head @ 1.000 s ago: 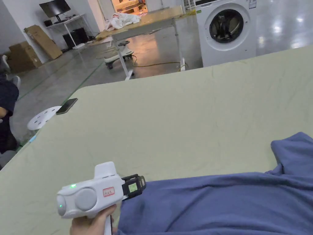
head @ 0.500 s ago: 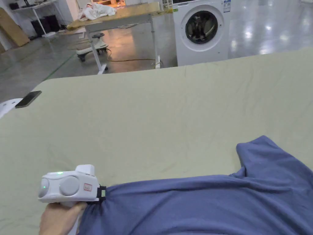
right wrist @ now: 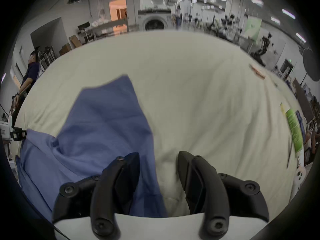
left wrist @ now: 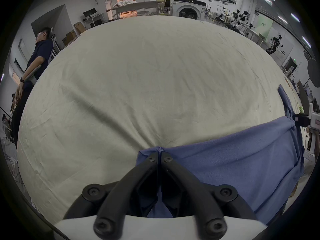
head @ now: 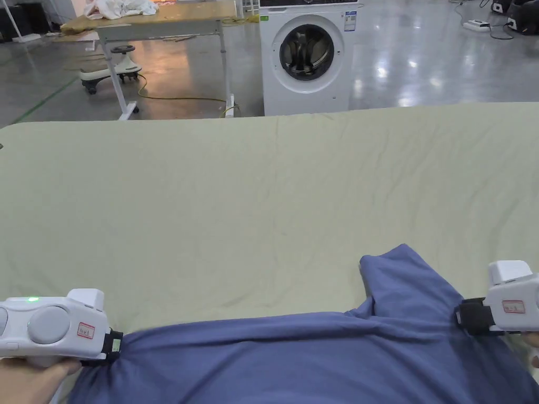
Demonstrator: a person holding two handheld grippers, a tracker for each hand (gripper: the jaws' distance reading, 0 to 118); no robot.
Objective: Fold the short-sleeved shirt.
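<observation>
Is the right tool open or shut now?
Open. In the right gripper view, the right tool has its jaws standing apart, with the blue shirt edge between them.

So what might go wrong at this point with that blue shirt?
The left gripper pinches only a small bunch at the shirt's edge, so a tug might pull the cloth free. The right gripper has its jaws open astride the cloth edge; closing there may catch the table cover too. The sleeve lies crumpled, so a fold made now would likely come out uneven.
</observation>
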